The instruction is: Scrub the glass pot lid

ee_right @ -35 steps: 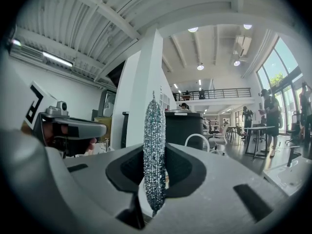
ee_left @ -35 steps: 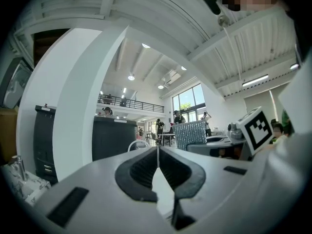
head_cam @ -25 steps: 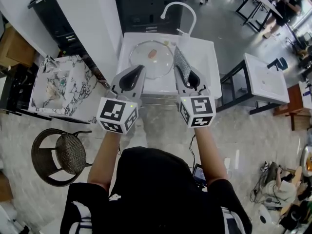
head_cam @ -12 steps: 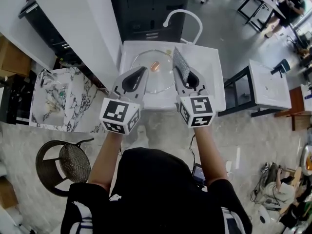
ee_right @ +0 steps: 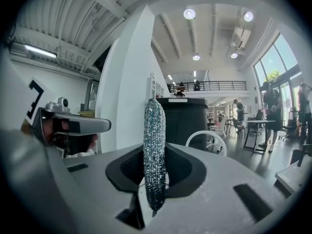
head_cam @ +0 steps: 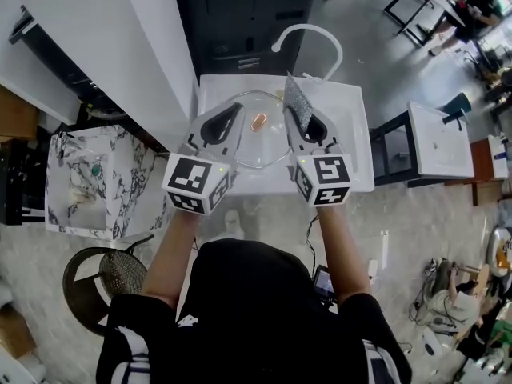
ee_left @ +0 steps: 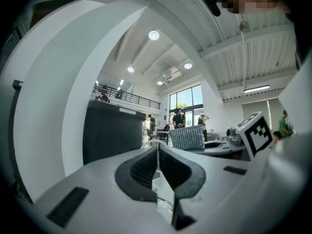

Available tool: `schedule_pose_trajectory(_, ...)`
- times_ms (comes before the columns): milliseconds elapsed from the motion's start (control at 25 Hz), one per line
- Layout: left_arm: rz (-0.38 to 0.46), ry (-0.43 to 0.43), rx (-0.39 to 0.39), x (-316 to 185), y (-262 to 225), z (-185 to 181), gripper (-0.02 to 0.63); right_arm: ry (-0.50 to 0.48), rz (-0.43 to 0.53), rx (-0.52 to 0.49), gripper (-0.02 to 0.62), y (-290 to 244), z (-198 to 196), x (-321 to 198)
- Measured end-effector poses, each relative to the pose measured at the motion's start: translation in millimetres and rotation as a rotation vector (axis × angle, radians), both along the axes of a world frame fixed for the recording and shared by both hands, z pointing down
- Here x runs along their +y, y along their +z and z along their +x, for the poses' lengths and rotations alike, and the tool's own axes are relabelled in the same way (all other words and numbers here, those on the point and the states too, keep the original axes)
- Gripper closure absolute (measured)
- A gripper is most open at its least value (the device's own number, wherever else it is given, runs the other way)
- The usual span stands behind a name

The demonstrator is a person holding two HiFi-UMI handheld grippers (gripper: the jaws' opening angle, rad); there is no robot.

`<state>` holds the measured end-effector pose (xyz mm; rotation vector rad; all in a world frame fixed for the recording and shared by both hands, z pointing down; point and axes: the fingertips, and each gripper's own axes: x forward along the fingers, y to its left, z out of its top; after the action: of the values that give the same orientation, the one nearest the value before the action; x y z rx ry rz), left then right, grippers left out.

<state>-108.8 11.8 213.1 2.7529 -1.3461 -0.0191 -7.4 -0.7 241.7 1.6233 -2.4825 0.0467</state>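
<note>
**Scrubber over the lid in the sink**

Pinching the silvery scrubber upright in the right gripper, above the lid's right edge. Holding the left gripper pressed together, nothing between, over the lid's left rim. Glass lid lying in the white sink, orange knob up, between the two grippers and in front of the faucet. Touching the glass or not: cannot tell.
</note>
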Motion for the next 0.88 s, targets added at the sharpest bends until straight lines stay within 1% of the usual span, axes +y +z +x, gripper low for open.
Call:
schedule_pose_trajectory(280, -0.024, 0.049, 0.022, -34.3, 13.0, -8.7, 0.594, 0.041, -0.015, 0.022, 0.525, 7.5, -8.8, -29.4)
schedule_pose_trajectory(480, -0.055, 0.084, 0.014, -51.5, 30.2, -6.0, 0.594, 0.06, -0.048, 0.041, 0.525, 22.4, -9.0, -42.5)
schedule_pose_trajectory(720, -0.092, 0.095, 0.012, -67.1, 47.5, -0.1, 0.595, 0.063, -0.086, 0.047, 0.525, 39.0, -3.2, -57.6)
schedule_pose_trajectory(880, -0.108, 0.09, -0.009, -77.3, 56.8, 4.1, 0.594, 0.045, -0.107, 0.049, 0.525, 49.8, -1.1, -69.4)
